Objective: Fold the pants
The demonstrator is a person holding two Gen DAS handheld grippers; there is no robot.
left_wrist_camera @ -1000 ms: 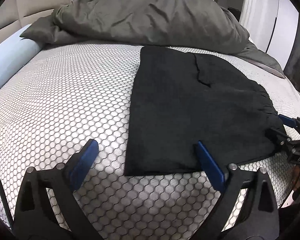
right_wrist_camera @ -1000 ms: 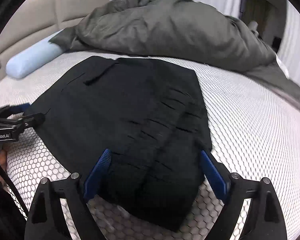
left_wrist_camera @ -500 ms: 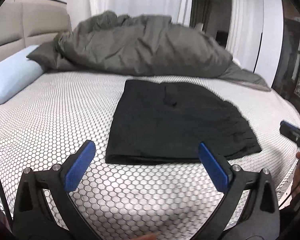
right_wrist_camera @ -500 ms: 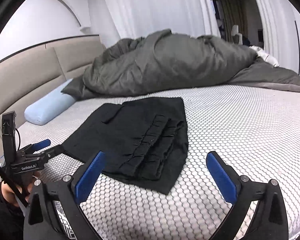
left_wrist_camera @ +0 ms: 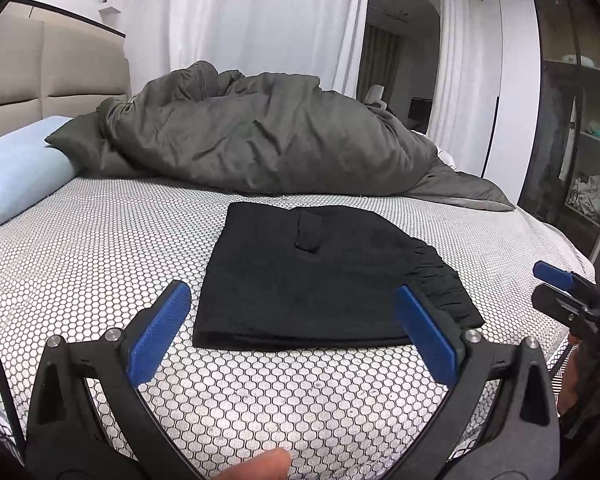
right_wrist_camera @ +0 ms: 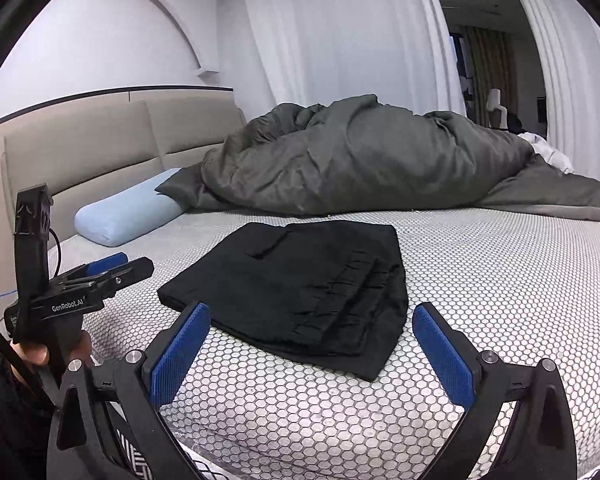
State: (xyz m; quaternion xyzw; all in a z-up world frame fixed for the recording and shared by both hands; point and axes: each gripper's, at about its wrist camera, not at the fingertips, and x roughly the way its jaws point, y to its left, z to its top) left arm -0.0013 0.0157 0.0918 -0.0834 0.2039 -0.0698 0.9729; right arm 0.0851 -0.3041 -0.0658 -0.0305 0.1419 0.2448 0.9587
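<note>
pants [left_wrist_camera: 312, 280], black and folded into a flat stack, lie on the honeycomb-patterned bed [left_wrist_camera: 100, 248] in the left wrist view, just nearer than the grey duvet [left_wrist_camera: 260, 140]; the left gripper [left_wrist_camera: 296, 332] is spread wide and empty short of them.

from the right wrist, the pants [right_wrist_camera: 300, 284] lie right of the blue pillow [right_wrist_camera: 128, 212]; the right gripper [right_wrist_camera: 312, 348], jaws just opened fully, holds nothing.
</note>
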